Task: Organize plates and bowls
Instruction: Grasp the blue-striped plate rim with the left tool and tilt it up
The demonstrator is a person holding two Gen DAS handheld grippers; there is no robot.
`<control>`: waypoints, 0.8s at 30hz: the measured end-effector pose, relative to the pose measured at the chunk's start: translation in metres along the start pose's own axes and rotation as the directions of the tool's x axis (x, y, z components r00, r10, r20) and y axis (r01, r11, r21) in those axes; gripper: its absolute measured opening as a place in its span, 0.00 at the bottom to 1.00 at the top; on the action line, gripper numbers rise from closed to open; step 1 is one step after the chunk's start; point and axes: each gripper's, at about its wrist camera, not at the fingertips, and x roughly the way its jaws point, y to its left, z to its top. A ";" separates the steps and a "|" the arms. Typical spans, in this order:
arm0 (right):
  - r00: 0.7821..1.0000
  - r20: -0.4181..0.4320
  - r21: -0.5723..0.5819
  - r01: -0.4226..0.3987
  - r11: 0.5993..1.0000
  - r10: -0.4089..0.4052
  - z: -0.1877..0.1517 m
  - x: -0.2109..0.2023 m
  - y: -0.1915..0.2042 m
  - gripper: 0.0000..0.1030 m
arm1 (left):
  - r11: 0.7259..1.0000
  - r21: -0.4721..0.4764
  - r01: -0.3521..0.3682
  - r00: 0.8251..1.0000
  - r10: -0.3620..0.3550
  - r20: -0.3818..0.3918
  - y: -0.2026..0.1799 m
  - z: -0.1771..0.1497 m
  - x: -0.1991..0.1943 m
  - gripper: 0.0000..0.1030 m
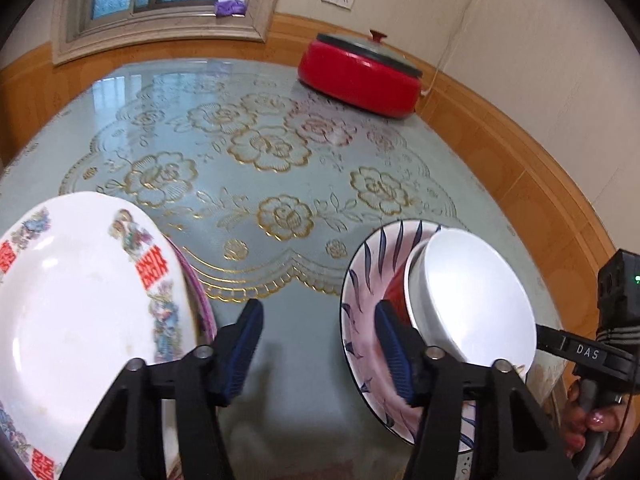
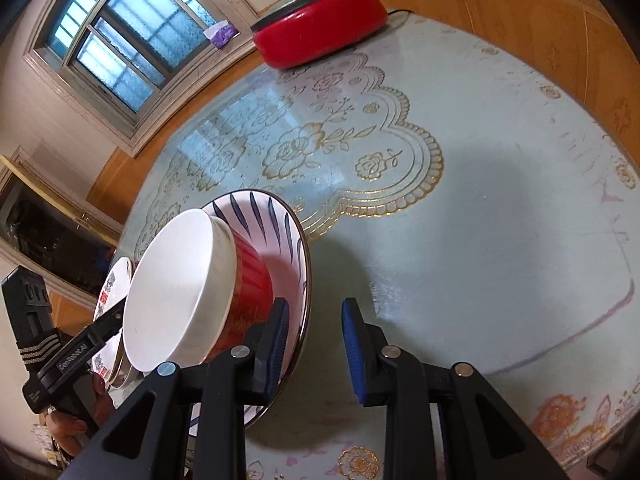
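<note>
- The red bowl [image 2: 240, 296], white inside, sits in the blue-striped plate [image 2: 280, 240] near the table's front edge; the pair lies between the two grippers, to the right in the left wrist view and to the left in the right wrist view.
- The white plate with red characters [image 1: 80, 300] lies at the table's front left, on top of what looks like a purple-rimmed plate [image 1: 198, 292]; only a sliver of that lower rim shows, so I cannot be sure what it is.
- The left gripper [image 1: 318, 350] hangs with its jaws spread wide and nothing between them, over bare table between the white plate and the striped plate.
- The right gripper [image 2: 314, 350] is likewise wide open and empty; its left pad sits just beside the striped plate's rim, though I cannot tell if it touches.
- As I judge it, the step in hand is taking the bowl off the striped plate, so the plates can be stacked together.
- To do it well, close one pad inside and one outside the bowl's wall and lift straight up, so that the plate beneath does not drag or tip.
- The table [image 2: 480, 240], with its glossy gold-flowered cover, may let crockery slide.
- A red lidded pan [image 1: 360, 76] stands at the far edge, well apart and out of the way.
</note>
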 end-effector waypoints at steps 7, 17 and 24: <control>1.000 -0.008 -0.012 -0.017 1.000 0.017 0.002 0.011 -0.001 0.23 | 0.999 0.050 -0.006 1.000 0.006 -0.011 -0.008 -0.004 0.011 0.30; 0.999 -0.031 -0.005 -0.037 0.999 0.037 0.008 0.030 -0.008 0.17 | 0.992 0.118 0.054 0.997 -0.046 -0.068 -0.028 -0.014 0.032 0.12; 0.997 -0.042 0.040 -0.064 0.997 0.066 0.015 0.030 -0.020 0.16 | 0.993 0.101 0.063 0.996 -0.057 -0.065 -0.032 -0.006 0.039 0.13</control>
